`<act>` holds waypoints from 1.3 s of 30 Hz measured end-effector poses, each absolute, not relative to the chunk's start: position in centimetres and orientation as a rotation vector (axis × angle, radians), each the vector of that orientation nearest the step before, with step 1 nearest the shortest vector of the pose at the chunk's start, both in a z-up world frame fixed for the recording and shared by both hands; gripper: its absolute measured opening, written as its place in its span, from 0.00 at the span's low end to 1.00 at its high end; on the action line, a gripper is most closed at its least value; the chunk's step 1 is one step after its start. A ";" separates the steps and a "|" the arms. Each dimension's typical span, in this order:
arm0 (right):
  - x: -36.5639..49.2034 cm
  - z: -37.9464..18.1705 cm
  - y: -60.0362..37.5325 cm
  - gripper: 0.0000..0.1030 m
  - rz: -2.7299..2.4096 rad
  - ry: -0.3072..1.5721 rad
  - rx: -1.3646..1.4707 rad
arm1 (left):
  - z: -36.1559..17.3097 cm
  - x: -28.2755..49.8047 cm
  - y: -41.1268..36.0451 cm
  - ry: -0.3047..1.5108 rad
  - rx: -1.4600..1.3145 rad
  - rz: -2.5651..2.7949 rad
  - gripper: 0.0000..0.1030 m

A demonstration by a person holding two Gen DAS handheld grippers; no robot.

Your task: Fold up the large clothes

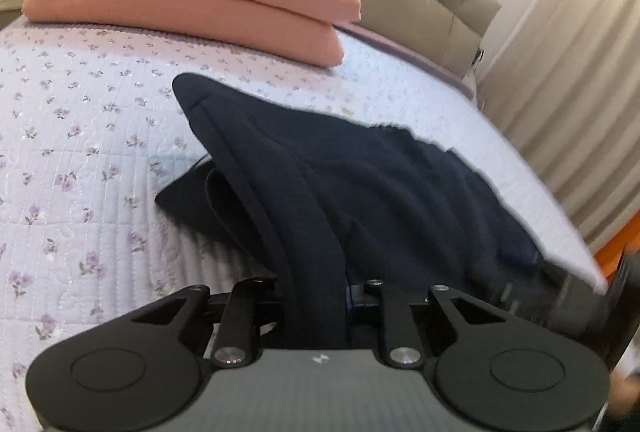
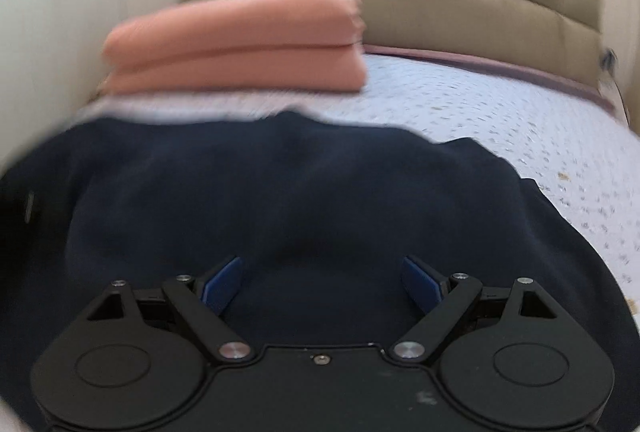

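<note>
Left gripper (image 1: pixel 314 296) clamped on navy garment (image 1: pixel 360 184); right gripper (image 2: pixel 320 280) spread wide over it, on bed (image 1: pixel 80 136).

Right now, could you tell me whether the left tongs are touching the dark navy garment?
Touching. In the left wrist view, the left tongs are closed on a raised fold of the dark navy garment, with the cloth running straight between the fingers.
</note>
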State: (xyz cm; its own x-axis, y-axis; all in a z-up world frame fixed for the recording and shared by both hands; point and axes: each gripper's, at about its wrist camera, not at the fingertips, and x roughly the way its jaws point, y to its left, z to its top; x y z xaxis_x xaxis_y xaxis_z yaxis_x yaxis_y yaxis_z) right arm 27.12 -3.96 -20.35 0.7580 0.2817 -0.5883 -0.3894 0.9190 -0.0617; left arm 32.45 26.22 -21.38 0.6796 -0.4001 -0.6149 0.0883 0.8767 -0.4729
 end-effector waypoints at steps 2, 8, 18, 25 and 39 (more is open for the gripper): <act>26.0 -20.3 -4.5 0.99 0.358 0.611 -0.197 | -20.3 32.0 26.5 0.771 -0.488 -0.303 0.22; 23.3 -21.0 -4.8 0.99 0.341 0.669 -0.269 | -17.7 32.4 25.0 0.778 -0.541 -0.318 0.22; 21.3 -20.7 -6.2 0.99 0.315 0.729 -0.155 | -12.9 32.8 20.1 0.771 -0.502 -0.322 0.22; 20.4 -21.0 -7.3 0.99 0.370 0.702 -0.140 | -9.5 33.7 13.8 0.752 -0.506 -0.310 0.22; 23.6 -16.8 -28.6 0.99 0.480 0.630 0.561 | -12.7 40.1 -2.0 0.834 -0.364 -0.364 0.28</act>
